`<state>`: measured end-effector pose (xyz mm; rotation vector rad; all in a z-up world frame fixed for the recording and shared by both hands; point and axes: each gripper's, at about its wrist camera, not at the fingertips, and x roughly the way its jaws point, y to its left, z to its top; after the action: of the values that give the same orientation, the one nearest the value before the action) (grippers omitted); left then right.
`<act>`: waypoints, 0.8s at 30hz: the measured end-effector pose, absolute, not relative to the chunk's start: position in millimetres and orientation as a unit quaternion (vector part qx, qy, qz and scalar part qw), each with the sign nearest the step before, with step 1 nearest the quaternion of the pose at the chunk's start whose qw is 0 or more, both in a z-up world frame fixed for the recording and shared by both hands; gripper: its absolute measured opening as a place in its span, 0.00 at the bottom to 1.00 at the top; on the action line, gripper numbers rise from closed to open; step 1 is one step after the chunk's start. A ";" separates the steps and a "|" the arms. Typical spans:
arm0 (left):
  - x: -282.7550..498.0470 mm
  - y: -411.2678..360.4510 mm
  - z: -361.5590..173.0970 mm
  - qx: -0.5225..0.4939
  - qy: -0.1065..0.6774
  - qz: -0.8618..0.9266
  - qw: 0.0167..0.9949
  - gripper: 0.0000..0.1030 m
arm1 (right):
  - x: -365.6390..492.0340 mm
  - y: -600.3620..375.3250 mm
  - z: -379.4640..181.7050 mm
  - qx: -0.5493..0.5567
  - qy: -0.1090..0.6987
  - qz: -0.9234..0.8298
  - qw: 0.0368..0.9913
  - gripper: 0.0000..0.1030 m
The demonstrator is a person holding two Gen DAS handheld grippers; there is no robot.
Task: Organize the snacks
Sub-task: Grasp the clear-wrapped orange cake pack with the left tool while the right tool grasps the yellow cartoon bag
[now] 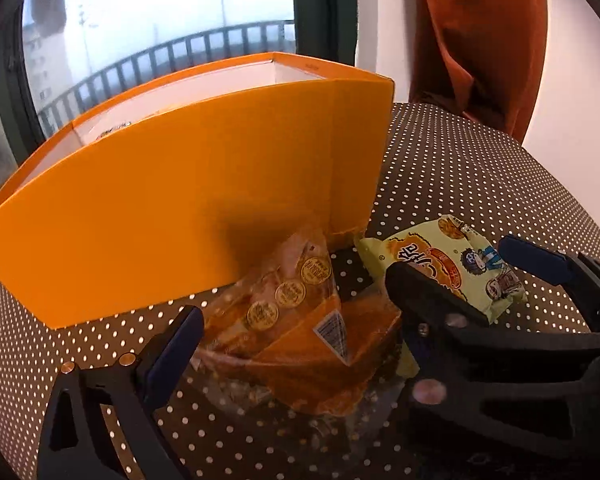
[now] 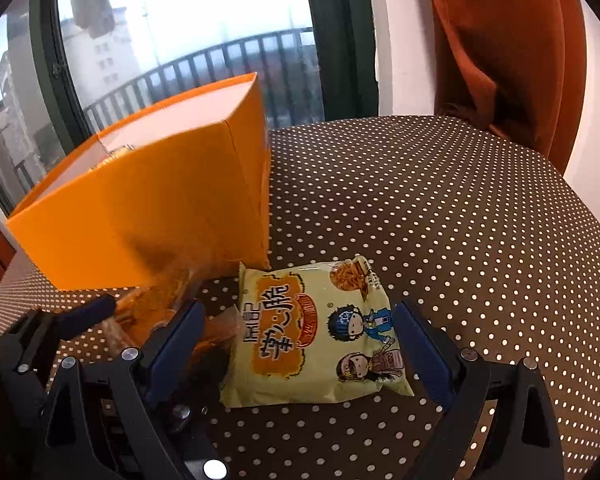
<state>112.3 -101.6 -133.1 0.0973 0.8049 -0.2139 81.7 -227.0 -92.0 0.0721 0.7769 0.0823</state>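
This is looking like a room in a flat, high up in a town. A large dark-framed window [image 2: 180,40] is giving onto a balcony railing [image 2: 204,64] with apartment blocks [image 2: 108,52] standing beyond, and laundry [image 2: 92,4] is hanging outside. A rust-orange curtain [image 2: 508,48] is hanging against a white wall, and a brown polka-dot tablecloth [image 2: 440,208] is covering the table.

Dotted brown tablecloth [image 2: 420,200] under orange box [image 2: 160,208], two snack packets [image 2: 316,336].
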 end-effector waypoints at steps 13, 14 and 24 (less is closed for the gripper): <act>120.4 -100.6 -136.2 0.030 0.399 -0.133 0.907 0.86 | 88.7 -228.9 -96.9 0.029 0.385 0.024 0.922 0.94; 119.9 -99.6 -136.1 0.027 0.398 -0.131 0.908 0.84 | 89.1 -228.5 -96.8 0.027 0.386 0.024 0.922 0.94; 112.9 -89.9 -138.7 0.013 0.402 -0.118 0.908 0.77 | 86.7 -226.6 -92.8 0.037 0.391 0.020 0.919 0.94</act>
<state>112.9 -89.9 -138.7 0.0271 0.8300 -0.2445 86.7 -226.6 -92.8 0.0771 0.8042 0.0418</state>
